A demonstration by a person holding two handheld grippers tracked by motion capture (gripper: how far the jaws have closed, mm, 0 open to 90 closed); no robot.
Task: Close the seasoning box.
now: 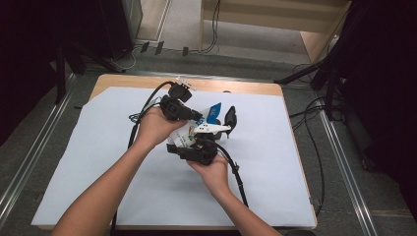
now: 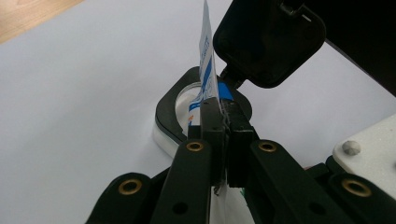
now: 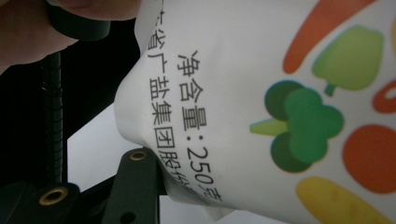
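A white bag (image 1: 183,136) with a blue-and-white top (image 1: 215,112) is held above the middle of the table between both grippers. My left gripper (image 1: 199,117) is shut on the bag's thin top edge (image 2: 206,56), its jaws (image 2: 223,112) pressed together on it. My right gripper (image 1: 189,143) comes from below and grips the bag's body. In the right gripper view the bag (image 3: 261,93) shows printed vegetables and black characters, one black finger (image 3: 135,184) lies against it and the other is hidden. A black hinged device (image 1: 229,118) stands just beyond the bag, lid (image 2: 268,42) raised over its ring-shaped base (image 2: 167,112).
A white paper sheet (image 1: 98,162) covers the wooden table (image 1: 128,81). Cables (image 1: 314,147) lie on the floor at the right, and the right gripper's cable (image 1: 238,179) trails over the sheet. Dark stands rise at both back corners.
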